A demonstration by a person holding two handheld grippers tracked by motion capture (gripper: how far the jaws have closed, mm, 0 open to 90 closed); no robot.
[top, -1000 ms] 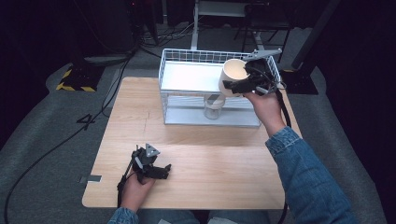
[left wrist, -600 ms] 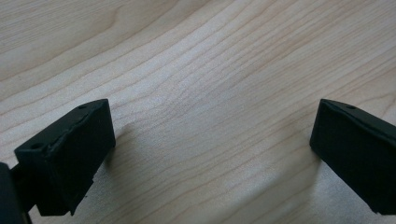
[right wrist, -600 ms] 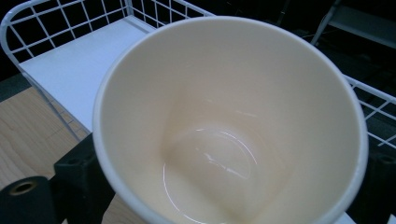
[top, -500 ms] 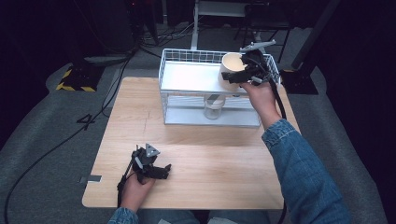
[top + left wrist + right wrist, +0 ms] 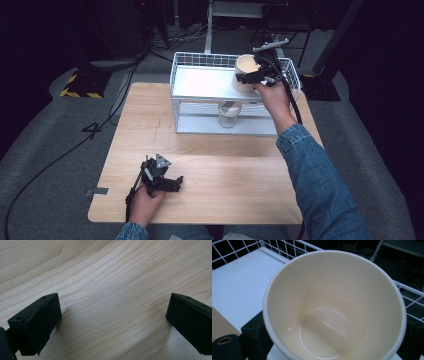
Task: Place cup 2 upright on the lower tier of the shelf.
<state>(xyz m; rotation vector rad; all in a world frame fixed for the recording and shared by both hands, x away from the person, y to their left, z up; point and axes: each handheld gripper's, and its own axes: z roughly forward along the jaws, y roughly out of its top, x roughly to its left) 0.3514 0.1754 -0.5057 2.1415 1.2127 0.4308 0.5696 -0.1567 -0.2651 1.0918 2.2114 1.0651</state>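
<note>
The cream cup [image 5: 245,73], clamped in the right gripper [image 5: 256,76], is being carried further back over the wire rack's [image 5: 200,60] top shelf, apparently for placing, while the left gripper [image 5: 167,181] is being rested wide open on the table [image 5: 225,160].

cream cup [image 5: 334,307] – empty (upright), on rack shelf [image 5: 205,82]

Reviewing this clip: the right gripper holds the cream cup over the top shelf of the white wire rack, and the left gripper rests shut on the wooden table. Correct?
Not quite. The left gripper is open, not shut: the left gripper view shows its jaws wide apart over bare wooden table. The rest stands: the right gripper holds the cream cup over the top shelf of the white wire rack.
</note>
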